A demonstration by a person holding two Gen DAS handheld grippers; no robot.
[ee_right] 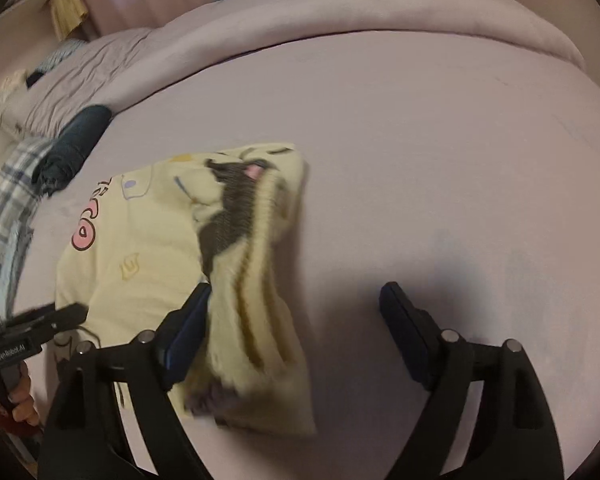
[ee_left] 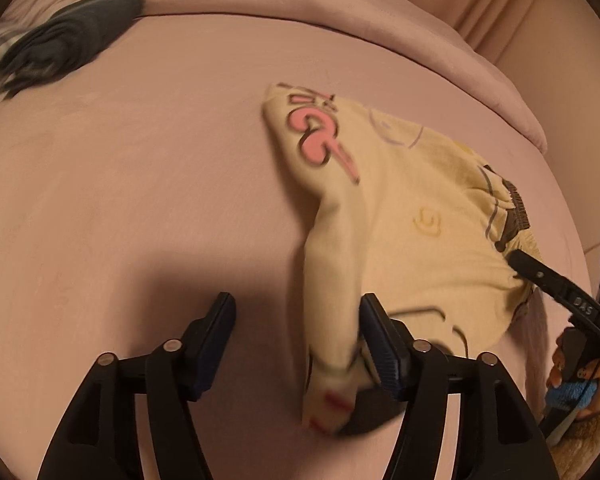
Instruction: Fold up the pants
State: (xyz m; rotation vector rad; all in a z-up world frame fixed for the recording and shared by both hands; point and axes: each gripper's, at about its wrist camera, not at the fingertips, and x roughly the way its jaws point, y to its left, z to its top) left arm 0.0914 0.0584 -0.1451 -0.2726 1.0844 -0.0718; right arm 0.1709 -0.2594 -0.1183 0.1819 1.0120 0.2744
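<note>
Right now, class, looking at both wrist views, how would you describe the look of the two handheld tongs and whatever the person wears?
Both tongs, left and right, are matte black with angular linkage arms, silver pivot pins and dark blue ribbed pads. White lettering marks the bodies: "GenRobot.AI" on one, "DAS" on the other. A fuzzy tan sleeve shows at the right hand.

- A pair of pale yellow fabric pants (ee_left: 416, 216) with pink lettering and a brown ribbed waistband is seen spread on a pink bed sheet (ee_left: 140, 184).
- The left gripper (ee_left: 298, 312) is held over it with black jaws set wide apart; a blurred fold of the pants hangs between them, against the right pad, seemingly unclamped.
- The right gripper (ee_left: 518, 262) is seen at the right edge, its tip at the waistband.
- A dark folded garment (ee_left: 76, 36) lies far left.
</note>
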